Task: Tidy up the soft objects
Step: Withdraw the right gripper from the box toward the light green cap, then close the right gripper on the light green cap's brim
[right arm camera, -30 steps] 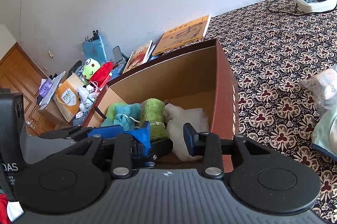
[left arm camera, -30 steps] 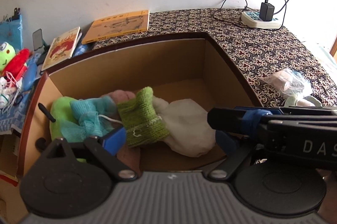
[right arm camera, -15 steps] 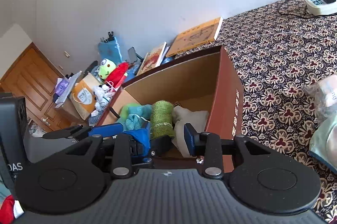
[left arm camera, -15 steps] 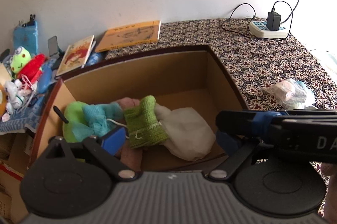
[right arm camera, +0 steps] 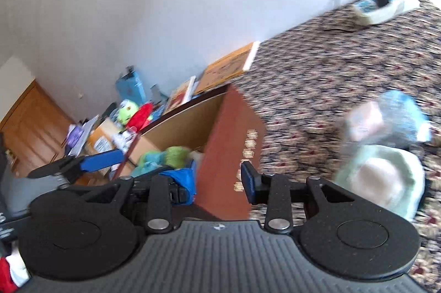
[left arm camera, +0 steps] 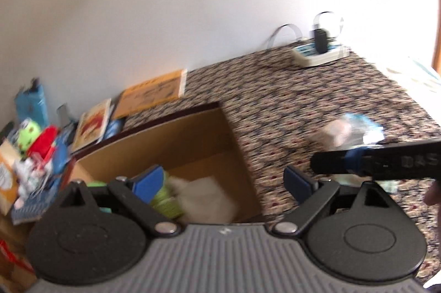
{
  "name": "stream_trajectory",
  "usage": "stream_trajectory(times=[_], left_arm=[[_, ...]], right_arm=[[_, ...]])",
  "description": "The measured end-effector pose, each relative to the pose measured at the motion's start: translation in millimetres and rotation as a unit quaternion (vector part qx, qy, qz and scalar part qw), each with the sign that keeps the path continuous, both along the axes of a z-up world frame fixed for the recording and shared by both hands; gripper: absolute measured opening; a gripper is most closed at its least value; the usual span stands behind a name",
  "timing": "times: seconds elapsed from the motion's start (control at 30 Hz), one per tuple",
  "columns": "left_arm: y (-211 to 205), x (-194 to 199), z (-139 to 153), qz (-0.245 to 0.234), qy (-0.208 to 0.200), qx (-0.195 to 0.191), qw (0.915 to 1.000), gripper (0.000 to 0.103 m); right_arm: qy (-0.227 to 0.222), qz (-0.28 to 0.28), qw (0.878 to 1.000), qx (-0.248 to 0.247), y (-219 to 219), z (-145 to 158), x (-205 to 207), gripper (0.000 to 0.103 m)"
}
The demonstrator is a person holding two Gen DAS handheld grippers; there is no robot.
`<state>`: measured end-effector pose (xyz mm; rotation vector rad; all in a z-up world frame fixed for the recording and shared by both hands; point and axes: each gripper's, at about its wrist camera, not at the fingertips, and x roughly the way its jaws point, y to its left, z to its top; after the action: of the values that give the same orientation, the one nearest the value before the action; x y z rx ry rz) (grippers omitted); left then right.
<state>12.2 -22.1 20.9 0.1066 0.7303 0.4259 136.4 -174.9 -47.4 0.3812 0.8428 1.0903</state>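
A brown cardboard box [left arm camera: 193, 138] stands on the patterned cloth and holds a green knit piece [left arm camera: 165, 203], a white cloth [left arm camera: 205, 198] and a teal item [right arm camera: 150, 164]. My left gripper [left arm camera: 223, 181] is open and empty above the box's near right corner. My right gripper [right arm camera: 219, 180] is open and empty over the box's right wall [right arm camera: 228, 144]. A pale green and white soft item [right arm camera: 383, 180] and a plastic bag with cloth inside [right arm camera: 386, 119] lie on the cloth to the right. The right gripper shows in the left wrist view [left arm camera: 386, 163].
Books [left arm camera: 154, 94] lie behind the box by the wall. A power strip with a charger [left arm camera: 319, 53] sits at the back right. Plush toys and clutter [left arm camera: 35, 138] stand at the left. A wooden door [right arm camera: 27, 122] is far left.
Both grippers have risen and swung right, away from the box's inside. The box has slid toward the lower left of both views, and the loose soft items at the right have come closer.
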Motion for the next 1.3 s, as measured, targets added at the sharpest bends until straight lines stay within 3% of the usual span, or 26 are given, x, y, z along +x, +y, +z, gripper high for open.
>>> stream_trajectory(times=[0.2,0.47,0.63,0.77,0.9,1.03,1.23,1.3], left_arm=[[-41,25,-10,-0.065,0.007,-0.021,0.9977,0.092],[-60,57,-44,-0.103,0.048,-0.115,0.9868,0.093],[-56,67,-67,-0.105,0.068,-0.176,0.9765,0.092],[-49,76,-86,-0.103,0.087,-0.232,0.9633,0.093],[-45,83,-97,-0.104,0.099,-0.259,0.955,0.093],[-43,94,-102,-0.109,0.109,-0.269,0.9507,0.093],[-43,104,-108,-0.122,0.118,-0.275,0.9464,0.093],[-42,106,-110,-0.128,0.121,-0.282,0.943,0.093]], right_arm=[[0.011,-0.051,0.998,-0.038,-38,-15,16,0.019],[0.02,-0.096,0.99,-0.099,-64,-32,36,0.019],[0.035,-0.104,0.987,-0.118,-70,-41,48,0.019],[0.035,-0.11,0.986,-0.122,-68,-43,62,0.019],[0.042,-0.115,0.984,-0.132,-61,-51,76,0.019],[0.066,-0.095,0.981,-0.153,-53,-64,87,0.017],[0.034,-0.023,0.984,-0.174,-41,-57,69,0.013],[0.052,0.013,0.984,-0.171,-38,-57,64,0.013]])
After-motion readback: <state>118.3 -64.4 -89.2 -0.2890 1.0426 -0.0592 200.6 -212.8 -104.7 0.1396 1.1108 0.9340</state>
